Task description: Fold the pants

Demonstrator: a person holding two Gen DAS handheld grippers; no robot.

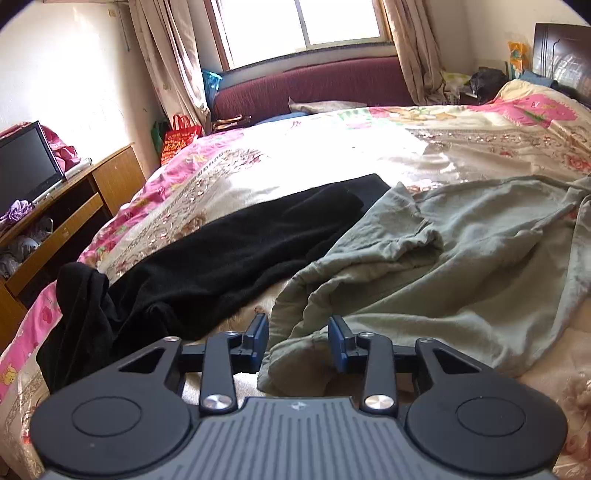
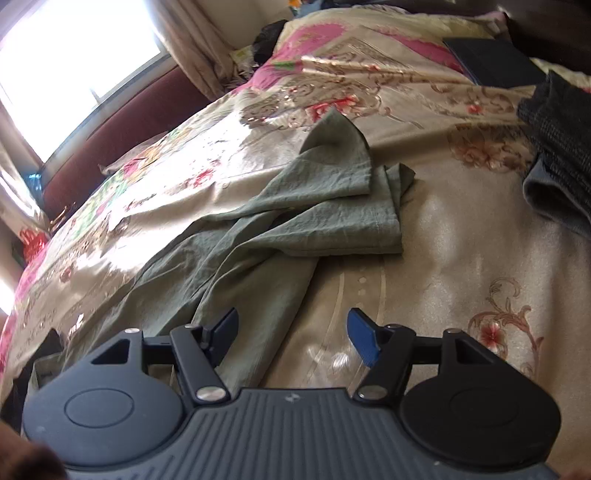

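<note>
Bedroom scene, bed (image 1: 332,155) covered with a floral pink-and-cream quilt, sunlit window (image 1: 303,26) behind with curtains and a maroon sofa (image 1: 314,85) under it. Wooden TV stand (image 1: 74,206) with a dark monitor (image 1: 26,166) off to the bed's left side. Green pants (image 1: 461,251) lie crumpled on the quilt, unfolded, legs trailing toward the headboard side; in the right wrist view the same pants (image 2: 288,218) show both leg ends overlapping, one hem corner turned up. Black garment (image 1: 229,254) stretched out just beside the green pants on their left, one end bunched at the bed edge. Dark grey clothing (image 2: 557,147) piled near the right edge of the right wrist view, well apart from the pants.

Left tongs (image 1: 298,341) released, blue pads apart, low over the near waist end of the pants, fabric edge sitting between the pads but not pinched. Right tongs (image 2: 291,336) also released, wide gap, hovering over a pant leg edge and bare quilt; left finger over green fabric, right finger over the quilt. Contact with the cloth cannot be told for either.
</note>
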